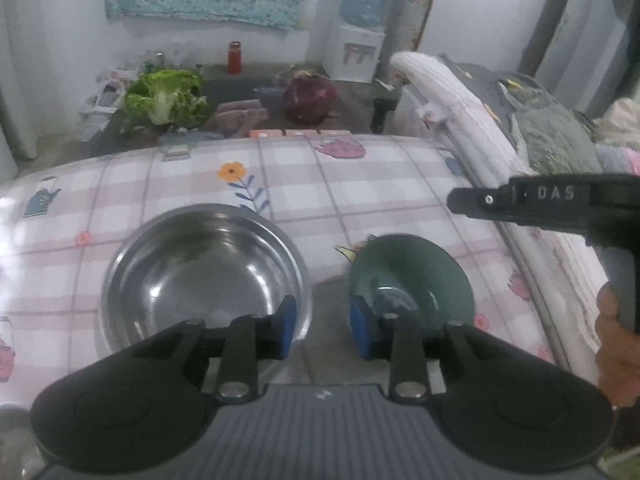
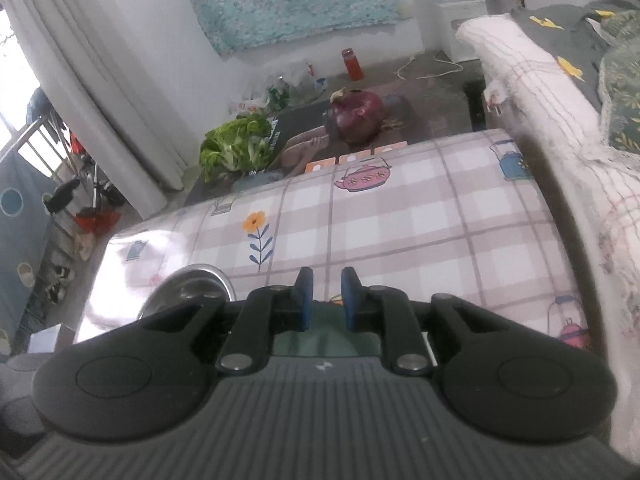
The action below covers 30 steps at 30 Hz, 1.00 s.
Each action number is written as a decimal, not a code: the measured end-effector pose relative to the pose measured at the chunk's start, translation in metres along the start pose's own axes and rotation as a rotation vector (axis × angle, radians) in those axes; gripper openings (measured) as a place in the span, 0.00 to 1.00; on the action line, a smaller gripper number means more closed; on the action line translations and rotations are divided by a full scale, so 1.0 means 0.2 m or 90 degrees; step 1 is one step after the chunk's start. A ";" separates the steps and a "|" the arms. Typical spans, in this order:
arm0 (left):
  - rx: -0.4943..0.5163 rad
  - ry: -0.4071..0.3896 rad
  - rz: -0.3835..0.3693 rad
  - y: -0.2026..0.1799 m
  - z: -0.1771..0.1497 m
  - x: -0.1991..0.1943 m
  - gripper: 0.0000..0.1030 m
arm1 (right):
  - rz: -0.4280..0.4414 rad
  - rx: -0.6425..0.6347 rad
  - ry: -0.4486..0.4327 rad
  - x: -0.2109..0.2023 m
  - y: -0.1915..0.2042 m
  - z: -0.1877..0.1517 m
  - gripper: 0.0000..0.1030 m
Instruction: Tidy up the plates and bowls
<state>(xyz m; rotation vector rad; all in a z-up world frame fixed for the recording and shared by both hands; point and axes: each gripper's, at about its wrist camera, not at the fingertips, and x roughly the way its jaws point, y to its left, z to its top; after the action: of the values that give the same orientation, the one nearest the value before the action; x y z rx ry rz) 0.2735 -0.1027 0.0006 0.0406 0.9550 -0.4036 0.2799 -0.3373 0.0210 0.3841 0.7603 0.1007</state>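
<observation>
With both grippers apart and empty, left gripper [image 1: 323,327] between steel bowl [image 1: 206,276] at 10 o'clock and green bowl [image 1: 412,280] at 2 o'clock, right gripper [image 2: 325,298] above the green bowl, the pick-up step seems in hand; next, one gripper must lower onto a rim and close.

Beyond the checked tablecloth's [image 1: 360,184] far edge: lettuce [image 1: 166,98], red cabbage [image 1: 310,98], red jar [image 1: 234,57], water dispenser [image 1: 356,46].

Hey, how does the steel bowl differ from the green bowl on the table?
The steel bowl is shiny bare metal; the green bowl is dark green. The steel bowl looks wider and sits level, while the green bowl looks tipped. Both look empty and rest apart on the checked tablecloth.
</observation>
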 end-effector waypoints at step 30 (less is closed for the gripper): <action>-0.034 0.064 0.001 -0.15 -0.07 0.17 0.30 | 0.006 0.020 0.104 0.14 -0.16 -0.23 0.41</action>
<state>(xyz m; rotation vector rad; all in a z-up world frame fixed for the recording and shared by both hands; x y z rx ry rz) 0.2685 -0.1383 -0.0306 0.0134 1.0647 -0.3779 0.2668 -0.3457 -0.0398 0.4132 0.9214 0.1302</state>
